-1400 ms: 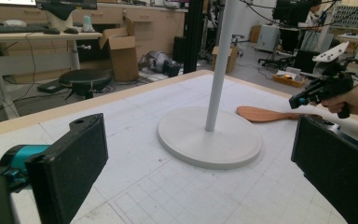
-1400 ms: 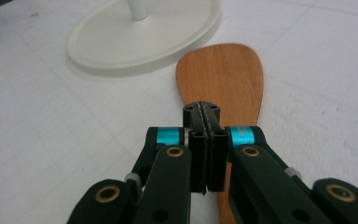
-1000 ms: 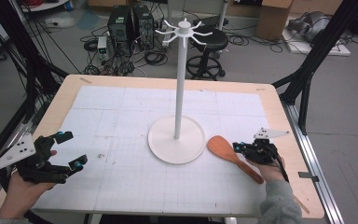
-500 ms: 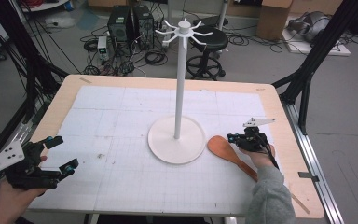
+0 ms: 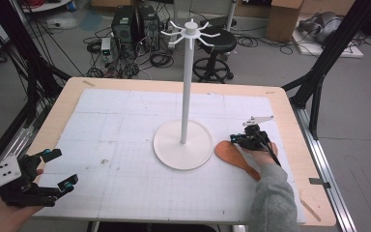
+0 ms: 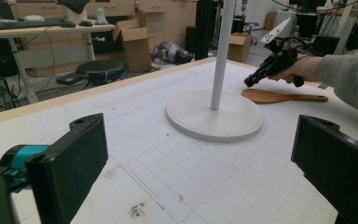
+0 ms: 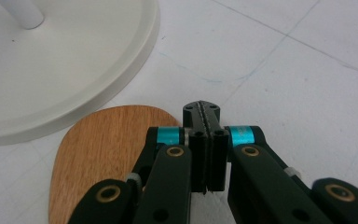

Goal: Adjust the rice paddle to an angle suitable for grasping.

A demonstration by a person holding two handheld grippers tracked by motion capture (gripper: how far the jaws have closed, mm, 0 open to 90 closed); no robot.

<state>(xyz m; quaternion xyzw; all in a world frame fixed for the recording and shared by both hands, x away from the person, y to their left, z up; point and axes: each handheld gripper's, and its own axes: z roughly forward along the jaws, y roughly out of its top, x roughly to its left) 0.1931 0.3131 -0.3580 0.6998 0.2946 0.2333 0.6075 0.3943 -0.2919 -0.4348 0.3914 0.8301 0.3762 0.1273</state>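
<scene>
left tool [image 5: 57, 169]: our jaws spread wide, held low at the surface's near left corner | right tool [image 5: 235, 140]: our jaws pressed together, empty, tips angled down | right forearm: grey sleeve reaching in from the near edge

The spatula [image 5: 236, 157] is warm reddish-brown wood. The stand [image 5: 184, 143] is plain white, pole and round base alike. The mat [image 5: 116, 130] is white with a faint grid of thin lines over the pale wooden table [image 5: 297, 140]. Both grippers [image 5: 236, 140] [image 5: 60, 169] are black with teal accents.
</scene>
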